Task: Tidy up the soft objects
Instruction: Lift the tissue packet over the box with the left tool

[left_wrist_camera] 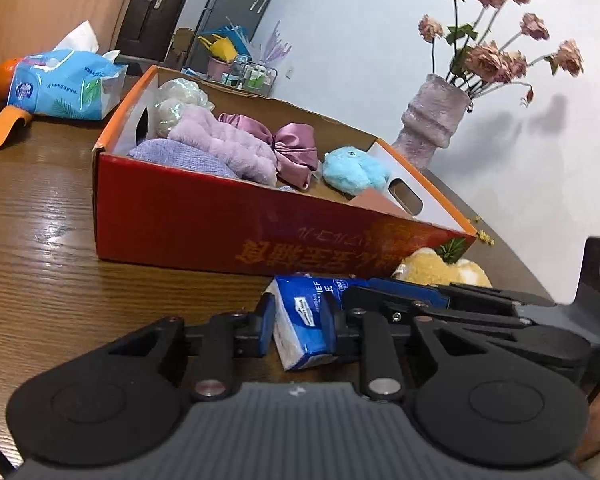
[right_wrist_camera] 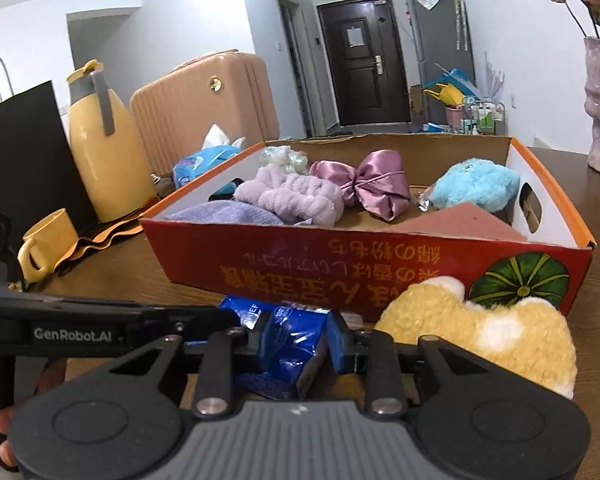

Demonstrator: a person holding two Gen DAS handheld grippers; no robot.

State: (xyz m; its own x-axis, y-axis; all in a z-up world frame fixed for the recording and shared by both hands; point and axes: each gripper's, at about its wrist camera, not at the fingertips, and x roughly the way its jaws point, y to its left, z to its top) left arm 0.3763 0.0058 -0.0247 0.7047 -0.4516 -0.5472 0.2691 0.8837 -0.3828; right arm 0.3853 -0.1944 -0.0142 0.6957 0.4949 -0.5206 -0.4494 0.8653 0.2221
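centre of both views: red cardboard box [right_wrist_camera: 364,264] with orange rim, open-topped, resting on the wooden surface [left_wrist_camera: 40,240]. inside, from the left of the frame: lavender folded cloth [right_wrist_camera: 224,213] against the near wall, fluffy lilac headband [right_wrist_camera: 290,197] partly over it, pale iridescent scrunchie [right_wrist_camera: 283,158] at the far left corner, satin mauve bow [right_wrist_camera: 364,186] mid-box, blue plush ball [right_wrist_camera: 476,186] toward the right end, dusty-pink flat piece [right_wrist_camera: 466,224] leaning in the near right corner.

lower centre, in front of the box: blue tissue packet [left_wrist_camera: 304,320] on the surface, gripped from both sides. left tool [left_wrist_camera: 300,326] narrowed onto its white-ended part; right tool [right_wrist_camera: 298,340] narrowed onto the dark blue part. yellow plush toy [right_wrist_camera: 484,332] lower right in the right wrist view, touching the box's near wall, just beside the packet.

upper left in the left wrist view: open soft tissue pack [left_wrist_camera: 66,84] beyond the box. right side: textured vase [left_wrist_camera: 432,116] holding dried roses [left_wrist_camera: 496,56].
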